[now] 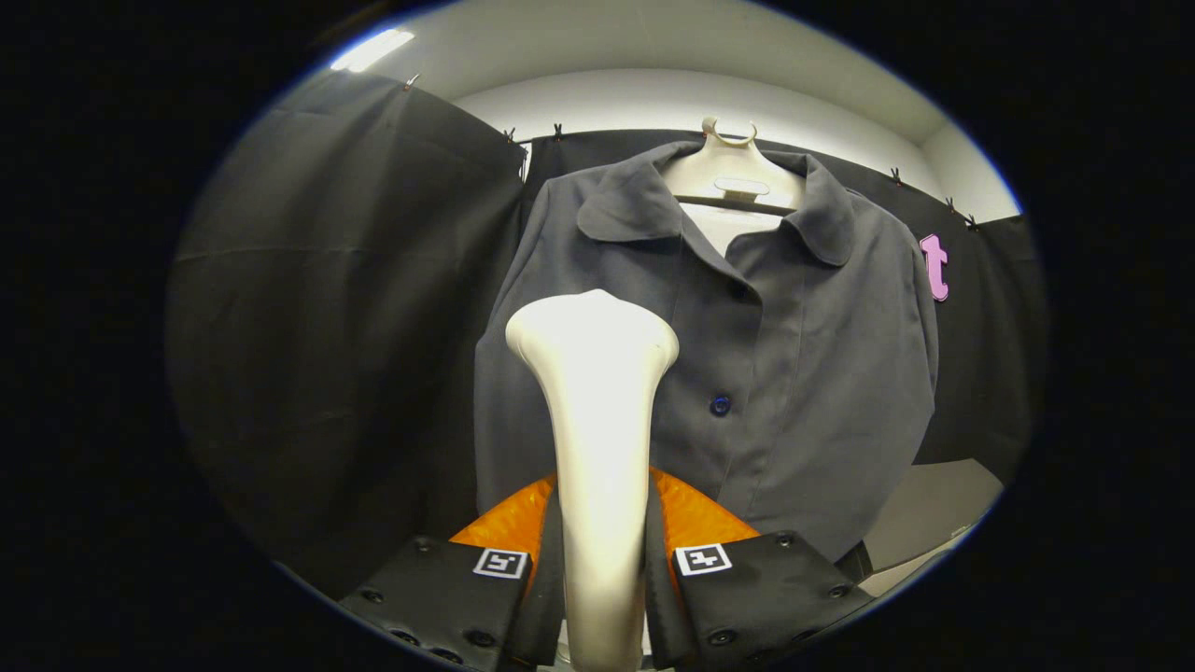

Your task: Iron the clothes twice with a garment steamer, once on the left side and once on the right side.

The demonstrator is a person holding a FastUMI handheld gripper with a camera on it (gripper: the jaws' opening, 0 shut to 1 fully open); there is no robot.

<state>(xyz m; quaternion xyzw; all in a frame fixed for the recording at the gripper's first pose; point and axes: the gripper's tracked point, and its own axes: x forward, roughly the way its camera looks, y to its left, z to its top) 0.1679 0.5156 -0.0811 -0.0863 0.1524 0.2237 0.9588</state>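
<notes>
Steamer gripped in front of a hanging grey shirt.

Grey collared shirt (pixel 747 373) across centre and right of frame, buttoned, hung on a pale hanger (pixel 731 177) at upper centre before the dark cloth wall (pixel 336 327). White garment steamer (pixel 597 439) upright at lower centre, head overlapping the shirt's left half. Gripper (pixel 600 579) at bottom centre, fingers (pixel 448 588) clamped on the steamer's handle from both sides.

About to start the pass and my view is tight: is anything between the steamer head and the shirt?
Nothing visible. The gripper is shut on the steamer by its handle, and the steamer's head rises in front of the grey shirt on its hanger, over the panel beside the button row. Whether it already touches the cloth cannot be told.
</notes>
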